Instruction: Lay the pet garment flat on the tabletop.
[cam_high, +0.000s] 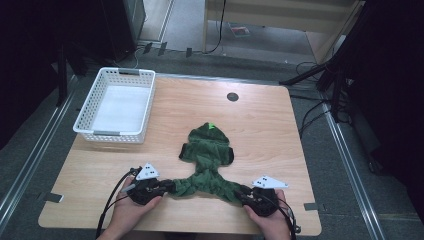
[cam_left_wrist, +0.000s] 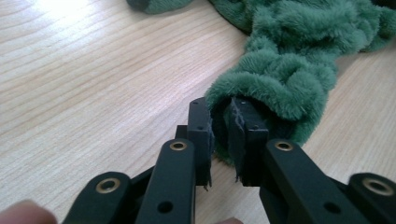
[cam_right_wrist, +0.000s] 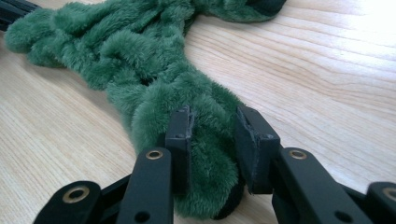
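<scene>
A green fleece garment (cam_high: 207, 150) lies on the wooden table (cam_high: 260, 125), its hooded body toward the middle and two bunched limbs spread toward the near edge. My left gripper (cam_high: 167, 187) holds the end of the left limb. In the left gripper view its jaws (cam_left_wrist: 223, 123) stand nearly together, pinching the cuff edge of the garment (cam_left_wrist: 280, 79). My right gripper (cam_high: 242, 192) holds the right limb's end. In the right gripper view its jaws (cam_right_wrist: 215, 130) press on both sides of the thick fleece (cam_right_wrist: 140, 51). A hand holds each gripper.
A white plastic basket (cam_high: 115, 132) stands at the table's far left corner, with nothing in it. A small dark round cable port (cam_high: 232, 96) sits near the far edge. Dark stands and cables crowd the floor to the right.
</scene>
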